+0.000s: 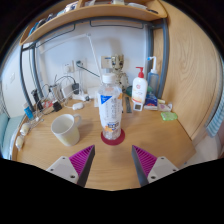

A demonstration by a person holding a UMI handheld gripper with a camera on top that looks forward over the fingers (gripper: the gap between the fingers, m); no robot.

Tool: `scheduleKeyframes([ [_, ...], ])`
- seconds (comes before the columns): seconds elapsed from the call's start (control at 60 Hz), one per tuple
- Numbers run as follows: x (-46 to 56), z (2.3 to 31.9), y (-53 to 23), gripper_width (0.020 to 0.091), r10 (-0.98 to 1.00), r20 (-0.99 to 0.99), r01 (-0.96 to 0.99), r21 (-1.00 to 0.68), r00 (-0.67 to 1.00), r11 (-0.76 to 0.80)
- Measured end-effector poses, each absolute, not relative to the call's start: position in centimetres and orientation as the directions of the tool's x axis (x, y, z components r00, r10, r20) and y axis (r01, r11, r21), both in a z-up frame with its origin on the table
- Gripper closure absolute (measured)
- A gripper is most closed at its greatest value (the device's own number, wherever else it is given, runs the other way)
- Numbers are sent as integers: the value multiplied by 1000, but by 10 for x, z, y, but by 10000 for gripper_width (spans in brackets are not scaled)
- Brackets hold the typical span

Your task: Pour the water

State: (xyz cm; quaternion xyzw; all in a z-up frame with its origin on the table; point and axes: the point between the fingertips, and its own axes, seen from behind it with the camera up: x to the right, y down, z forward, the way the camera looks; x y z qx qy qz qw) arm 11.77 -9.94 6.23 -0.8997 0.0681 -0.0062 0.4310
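Beyond the wide-open hand-held gripper point(112, 160), a water bottle point(111, 105) stands upright, cap up, beside a cup point(65, 128).

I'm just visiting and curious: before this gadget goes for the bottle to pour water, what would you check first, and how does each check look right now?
1. Fingers open: ok. The gripper is spread wide and holds nothing.
2. Bottle upright: ok. The bottle stands on a red coaster, just ahead of the fingers.
3. Bottle lined up: ok, roughly centred between the fingers.
4. Cup ready: ok. The cup stands upright beside the bottle, apart from it.
5. Bottle cap off: cannot tell.
6. Water level in the bottle: cannot tell; a label covers most of it.
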Motion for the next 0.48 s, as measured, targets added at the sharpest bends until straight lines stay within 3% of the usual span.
scheduleKeyframes([
  [0.25,120,121,-111,364,-112,-70,-123,-804,991,-581],
  [0.483,114,141,-110,364,-78,-71,-103,-811,994,-576],
])
